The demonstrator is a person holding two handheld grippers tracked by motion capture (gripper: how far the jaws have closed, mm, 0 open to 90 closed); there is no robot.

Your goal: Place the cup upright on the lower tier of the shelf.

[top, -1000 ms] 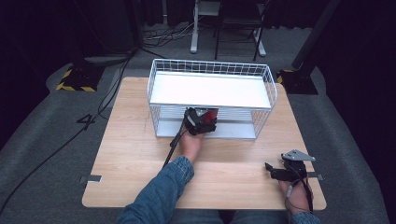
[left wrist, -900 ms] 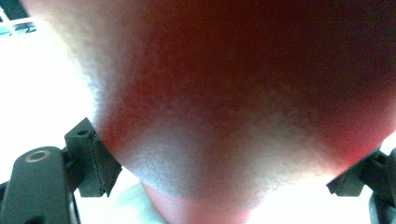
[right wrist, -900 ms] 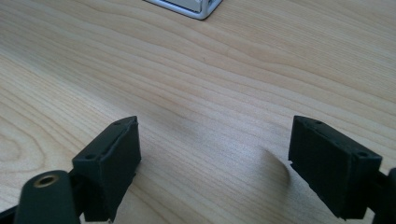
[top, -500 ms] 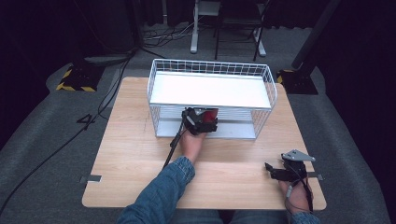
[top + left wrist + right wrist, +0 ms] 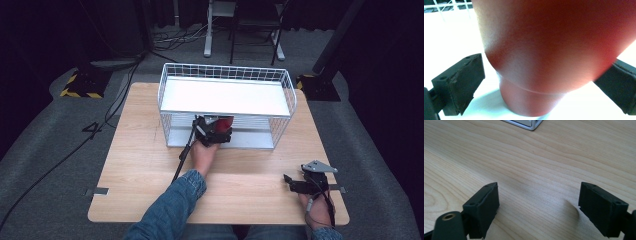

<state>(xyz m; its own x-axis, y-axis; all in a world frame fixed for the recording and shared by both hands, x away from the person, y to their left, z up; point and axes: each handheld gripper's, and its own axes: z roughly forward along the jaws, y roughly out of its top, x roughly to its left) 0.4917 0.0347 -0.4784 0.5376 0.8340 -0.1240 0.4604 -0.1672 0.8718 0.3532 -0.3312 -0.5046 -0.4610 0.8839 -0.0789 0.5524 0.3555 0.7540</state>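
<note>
A red rounded thing (image 5: 549, 50) with a narrower base stands on the white lower floor of a wire shelf rack (image 5: 225, 72); from above its red top (image 5: 224, 121) peeks out under the upper shelf. My left gripper (image 5: 544, 82) reaches into the lower level with the red thing between its jaws. They have just been opening, and the left pad (image 5: 466, 80) now stands apart from it. In the high view the left gripper (image 5: 216, 128) sits at the rack's front. My right gripper (image 5: 289, 182) rests near the table's front right corner, its jaws (image 5: 539, 205) wide apart over bare wood.
The rack has a white upper shelf (image 5: 225, 97) and stands at the back of the wooden table (image 5: 140, 150). A black cable (image 5: 182, 157) trails from the left gripper. Beyond the table are a grey floor, cables and stand legs (image 5: 207, 30).
</note>
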